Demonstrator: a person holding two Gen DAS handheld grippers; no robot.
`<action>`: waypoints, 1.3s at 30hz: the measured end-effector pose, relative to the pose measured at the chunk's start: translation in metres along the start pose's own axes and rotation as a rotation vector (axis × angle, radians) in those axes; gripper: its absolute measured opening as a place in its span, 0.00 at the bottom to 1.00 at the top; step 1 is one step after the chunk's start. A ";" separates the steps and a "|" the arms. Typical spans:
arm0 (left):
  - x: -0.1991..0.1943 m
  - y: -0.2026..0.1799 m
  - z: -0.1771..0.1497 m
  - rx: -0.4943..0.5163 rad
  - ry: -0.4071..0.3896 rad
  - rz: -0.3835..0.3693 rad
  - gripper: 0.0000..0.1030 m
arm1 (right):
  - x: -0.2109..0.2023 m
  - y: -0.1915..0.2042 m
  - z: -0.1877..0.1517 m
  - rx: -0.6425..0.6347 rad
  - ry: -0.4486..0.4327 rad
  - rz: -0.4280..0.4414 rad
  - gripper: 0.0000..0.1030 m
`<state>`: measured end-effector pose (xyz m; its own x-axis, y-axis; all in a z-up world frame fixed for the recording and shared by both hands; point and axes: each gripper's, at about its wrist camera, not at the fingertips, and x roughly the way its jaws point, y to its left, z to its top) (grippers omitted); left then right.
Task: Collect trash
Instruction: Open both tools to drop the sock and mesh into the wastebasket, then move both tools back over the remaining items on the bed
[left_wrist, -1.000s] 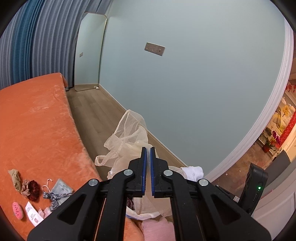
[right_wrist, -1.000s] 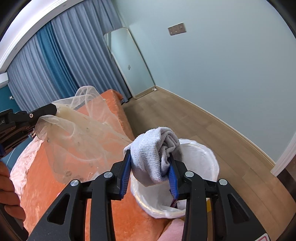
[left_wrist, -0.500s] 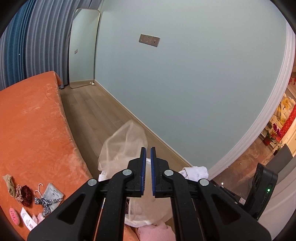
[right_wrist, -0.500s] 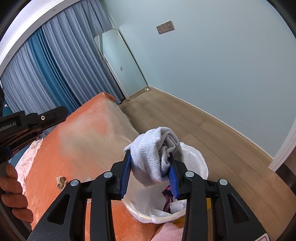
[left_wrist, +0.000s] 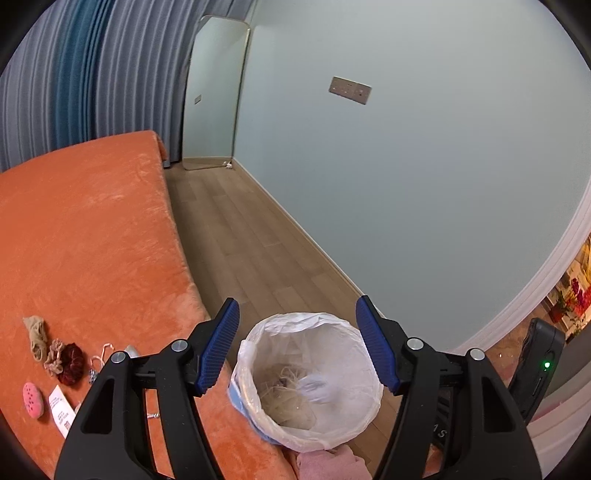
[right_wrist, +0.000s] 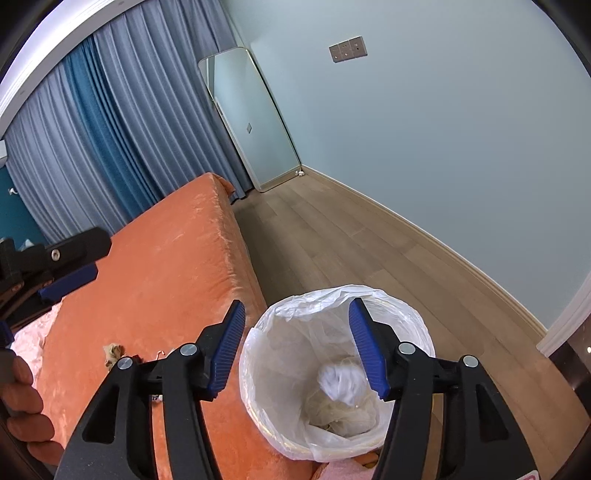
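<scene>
left wrist view: left hand-held gripper (left_wrist: 297, 345) has just been opening, jaws wide and empty over the lined bin (left_wrist: 258, 343); scraps (left_wrist: 55, 360) remain on the orange bed (left_wrist: 92, 229); right wrist view: right hand-held gripper (right_wrist: 297, 345) likewise just opened, empty; white cloth (right_wrist: 341, 380) sits blurred inside the bin; a careless reach back might snag the liner

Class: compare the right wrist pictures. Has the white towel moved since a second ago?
Yes. The white towel has dropped from between the right claw's pads, which have just been opening, into the lined bin beside the bed.
</scene>
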<state>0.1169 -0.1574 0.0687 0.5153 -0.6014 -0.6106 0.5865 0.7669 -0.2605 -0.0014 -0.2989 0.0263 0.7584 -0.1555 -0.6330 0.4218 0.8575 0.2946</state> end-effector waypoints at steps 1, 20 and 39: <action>-0.001 0.004 -0.001 -0.014 0.001 0.005 0.60 | 0.000 0.000 0.000 -0.001 0.002 0.000 0.55; -0.041 0.073 -0.027 -0.149 -0.010 0.088 0.60 | -0.009 0.043 -0.009 -0.074 0.041 0.054 0.57; -0.081 0.195 -0.086 -0.367 0.024 0.228 0.68 | 0.012 0.129 -0.051 -0.205 0.127 0.139 0.61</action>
<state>0.1354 0.0599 0.0027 0.5890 -0.4051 -0.6993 0.1961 0.9111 -0.3626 0.0368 -0.1653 0.0205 0.7284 0.0222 -0.6848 0.1988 0.9496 0.2423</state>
